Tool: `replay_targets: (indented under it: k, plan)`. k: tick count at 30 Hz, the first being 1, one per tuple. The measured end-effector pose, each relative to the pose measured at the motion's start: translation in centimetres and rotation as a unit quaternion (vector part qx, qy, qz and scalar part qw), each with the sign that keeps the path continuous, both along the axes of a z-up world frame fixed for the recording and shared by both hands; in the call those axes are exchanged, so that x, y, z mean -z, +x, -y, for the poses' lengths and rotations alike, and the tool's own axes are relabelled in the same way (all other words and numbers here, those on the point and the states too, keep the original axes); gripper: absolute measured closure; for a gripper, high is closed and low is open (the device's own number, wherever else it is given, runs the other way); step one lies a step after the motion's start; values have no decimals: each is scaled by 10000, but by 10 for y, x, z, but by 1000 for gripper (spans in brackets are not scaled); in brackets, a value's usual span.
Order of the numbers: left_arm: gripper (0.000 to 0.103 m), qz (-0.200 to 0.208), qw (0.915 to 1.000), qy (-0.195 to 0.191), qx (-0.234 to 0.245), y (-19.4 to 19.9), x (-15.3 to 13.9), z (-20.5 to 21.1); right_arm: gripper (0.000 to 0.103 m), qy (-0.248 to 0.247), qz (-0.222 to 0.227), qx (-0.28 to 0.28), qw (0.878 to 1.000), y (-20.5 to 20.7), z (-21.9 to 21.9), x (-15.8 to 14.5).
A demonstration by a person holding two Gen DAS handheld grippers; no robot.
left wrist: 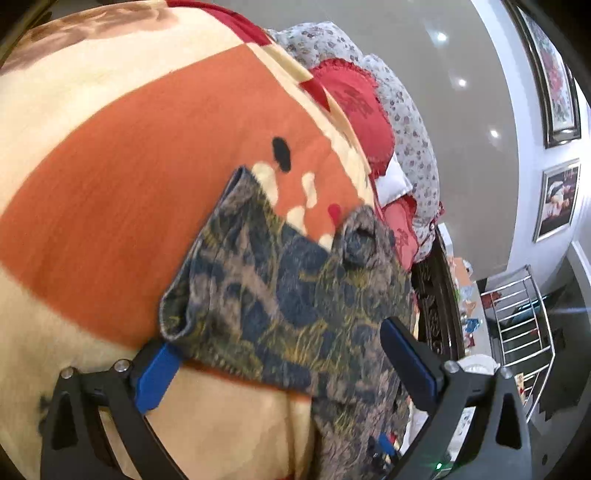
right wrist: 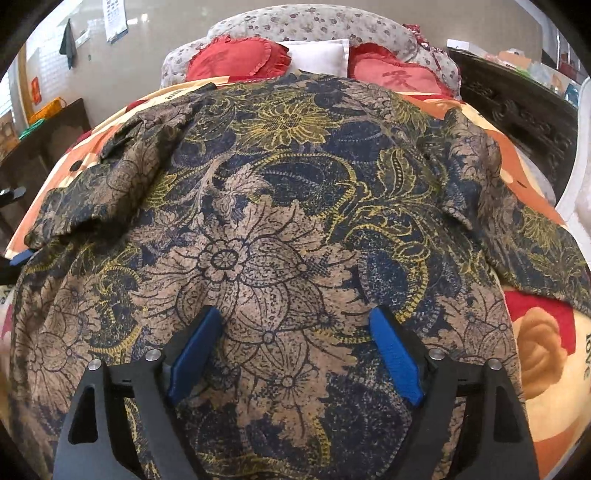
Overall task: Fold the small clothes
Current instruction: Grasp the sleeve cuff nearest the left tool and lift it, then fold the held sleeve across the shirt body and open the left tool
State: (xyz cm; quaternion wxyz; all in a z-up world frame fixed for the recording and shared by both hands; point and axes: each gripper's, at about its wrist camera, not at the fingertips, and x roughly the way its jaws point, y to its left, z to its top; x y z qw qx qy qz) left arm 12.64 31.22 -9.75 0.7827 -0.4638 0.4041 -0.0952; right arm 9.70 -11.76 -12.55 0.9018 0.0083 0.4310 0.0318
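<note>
Nearest the right wrist lens: right tongs (right wrist: pixel 293 323), jaws spread wide, two blue pads (right wrist: pixel 195 347) poised over the middle of one patterned shirt (right wrist: pixel 280 206) with nothing pinched between them; whether the tips touch the cloth cannot be told. Shirt in navy, tan and yellow floral print, spread flat on the bed blanket (right wrist: pixel 532 354), one short sleeve (right wrist: pixel 110 184) out to the left, one out to the right. Beyond the collar end, left to right: one red heart cushion (right wrist: pixel 236 59), one white pillow (right wrist: pixel 317 53), a second red heart cushion (right wrist: pixel 395 75), all against a flowered quilt (right wrist: pixel 306 22).

Nearest the left wrist lens: left tongs (left wrist: pixel 284 347), also wide apart, two blue pads (left wrist: pixel 157 376) set either side of the shirt's edge (left wrist: pixel 295 314), cloth lying between them but not clamped. Sleeve opening (left wrist: pixel 221 229) flat on the orange and cream blanket (left wrist: pixel 129 166). At far right, two framed pictures (left wrist: pixel 557 74) on the wall, one metal rack (left wrist: pixel 521 325) below.
</note>
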Motion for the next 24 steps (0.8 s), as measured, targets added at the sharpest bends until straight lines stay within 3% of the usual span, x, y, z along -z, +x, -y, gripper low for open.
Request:
replay_targets:
  k: [2, 4, 6, 7, 9, 11, 14, 15, 17, 21, 22, 24]
  plan:
    - [5, -61, 9999, 48, -93, 3, -5, 3, 18, -18, -5, 0, 10000, 1, 1, -1]
    - [27, -204, 9986, 467, -145, 4, -10, 6, 18, -16, -5, -2, 10000, 1, 0, -1]
    - [83, -517, 9941, 938, -183, 12, -6, 10, 17, -19, -6, -1, 10000, 2, 0, -1]
    - [95, -808, 9894, 1183, -250, 13, -3, 9, 17, -13, -4, -2, 10000, 1, 0, 0]
    - [98, -860, 9880, 1236, -352, 11, -3, 6, 17, -19, -11, -2, 10000, 3, 0, -1]
    - [98, -760, 9817, 1691, -429, 8, -22, 10, 17, -17, -12, -3, 10000, 2, 0, -1]
    - [99, -107, 9727, 2150, -866, 2, -70, 1, 17, 37, -5, -8, 10000, 2, 1, -1]
    - [99, 175, 9662, 2303, -1148, -3, -93, -8, 17, 64, -3, -11, 10000, 2, 1, -1]
    - [99, 731, 9446, 2639, -1808, -17, -144, -31, 17, 92, -1, -16, 10000, 1, 2, -1]
    - [99, 1272, 9128, 3076, -2367, -26, -200, -46, 16, 67, -5, -17, 10000, 0, 2, -1]
    - [99, 1359, 9075, 3176, -2388, -27, -207, -44, 16, 62, -4, -17, 10000, 0, 2, -1]
    - [99, 1435, 9106, 3196, -2192, -23, -209, -33, 16, 61, -1, -17, 10000, 0, 1, -1]
